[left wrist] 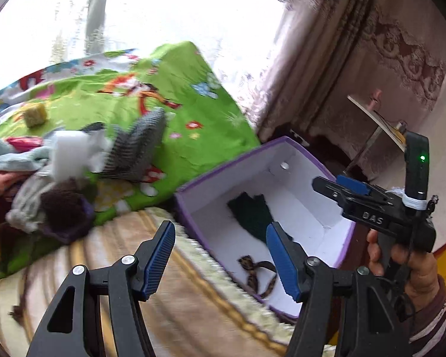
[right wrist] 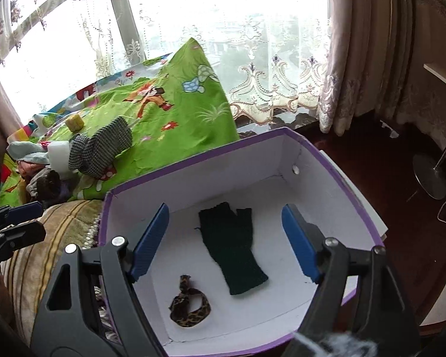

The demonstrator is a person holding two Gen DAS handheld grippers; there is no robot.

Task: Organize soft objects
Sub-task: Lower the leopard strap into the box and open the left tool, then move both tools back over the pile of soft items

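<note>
I am holding my right gripper [right wrist: 224,241] wide and empty over the purple-rimmed box [right wrist: 193,160], where a dark green fingerless glove [right wrist: 232,247] and leopard-print band [right wrist: 190,306] are lying, while my left gripper [left wrist: 220,255], also spread empty, is hovering beside the box near the heaped soft items [left wrist: 74,160] on the green cartoon blanket [left wrist: 193,113].

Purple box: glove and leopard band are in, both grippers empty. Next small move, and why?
Probably swing the left gripper back to the pile on the green blanket and line up on the checked knit piece. The purple box holds only the green glove and leopard band; both grippers stand open with nothing between the pads, right gripper over the box.
</note>
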